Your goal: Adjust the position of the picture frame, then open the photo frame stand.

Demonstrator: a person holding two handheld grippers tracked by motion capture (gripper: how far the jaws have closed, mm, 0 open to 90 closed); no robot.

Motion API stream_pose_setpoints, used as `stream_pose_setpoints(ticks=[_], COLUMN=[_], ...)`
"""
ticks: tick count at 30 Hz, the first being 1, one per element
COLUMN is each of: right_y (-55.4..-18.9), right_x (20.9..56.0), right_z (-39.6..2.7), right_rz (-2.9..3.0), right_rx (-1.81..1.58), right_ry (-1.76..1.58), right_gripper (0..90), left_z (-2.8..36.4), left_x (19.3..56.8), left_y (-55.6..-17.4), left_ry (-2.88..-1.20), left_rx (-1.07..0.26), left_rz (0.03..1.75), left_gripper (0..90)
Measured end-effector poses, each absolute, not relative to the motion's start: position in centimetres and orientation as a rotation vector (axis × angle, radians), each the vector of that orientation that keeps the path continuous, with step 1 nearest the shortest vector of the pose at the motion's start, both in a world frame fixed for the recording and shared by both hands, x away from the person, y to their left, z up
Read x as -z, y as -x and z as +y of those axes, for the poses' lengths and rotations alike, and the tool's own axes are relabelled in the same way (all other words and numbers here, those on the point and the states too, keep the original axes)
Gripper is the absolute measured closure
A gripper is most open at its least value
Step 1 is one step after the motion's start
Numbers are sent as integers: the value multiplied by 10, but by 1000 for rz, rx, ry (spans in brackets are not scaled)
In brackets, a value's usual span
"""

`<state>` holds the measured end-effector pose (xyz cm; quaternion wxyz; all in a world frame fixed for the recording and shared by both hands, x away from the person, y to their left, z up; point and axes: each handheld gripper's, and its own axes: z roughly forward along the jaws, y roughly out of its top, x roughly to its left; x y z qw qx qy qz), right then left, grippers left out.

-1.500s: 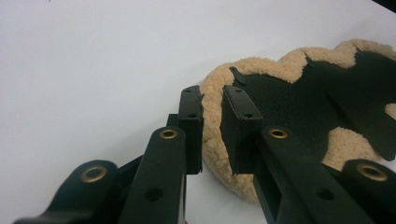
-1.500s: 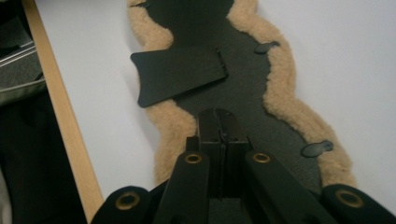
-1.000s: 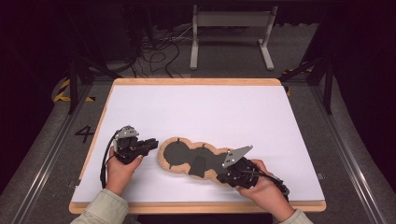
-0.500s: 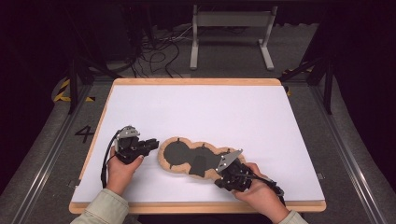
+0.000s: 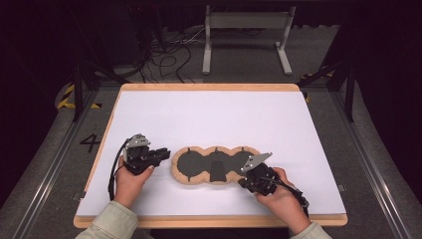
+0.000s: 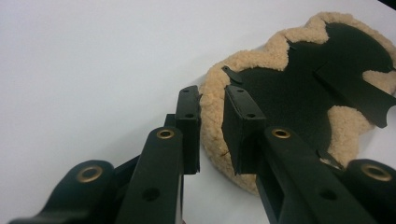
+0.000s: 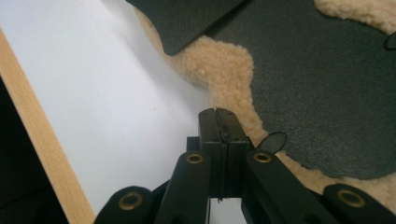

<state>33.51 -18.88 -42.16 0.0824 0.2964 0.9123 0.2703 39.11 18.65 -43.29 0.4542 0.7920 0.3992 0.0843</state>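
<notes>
A fleece-edged black pad point(image 5: 216, 165) is lying flat on the white table point(image 5: 209, 119), low in the middle of the high view. The left gripper point(image 6: 211, 105) is sitting at the pad's left end, its jaws narrowly parted astride the fleece rim. The right gripper point(image 7: 218, 113), low and right of centre, is resting pressed fully together against the pad's fleece edge, gripping nothing.

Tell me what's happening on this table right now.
A person holds tongs in each hand at a fleece-edged black pad lying flat on the white table. The left tongs straddle the pad's fleece rim at one end, slightly apart. The right tongs are shut, tips at the fleece edge of the other end.
</notes>
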Motion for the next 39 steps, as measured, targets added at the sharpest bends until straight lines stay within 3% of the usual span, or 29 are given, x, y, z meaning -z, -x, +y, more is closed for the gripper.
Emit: stream_pose_setpoints(ticks=[16, 39], right_y=[-325, -336], right_x=[406, 430], right_z=[-188, -163], right_rz=[2717, 2772], right_rx=[-928, -965], right_ry=[-828, -860], right_gripper=[882, 900], left_z=[182, 182], left_x=[432, 434], left_y=[-390, -389], left_ry=[-1973, -1976], left_rx=[-214, -206], left_rz=[955, 962], left_gripper=[683, 662])
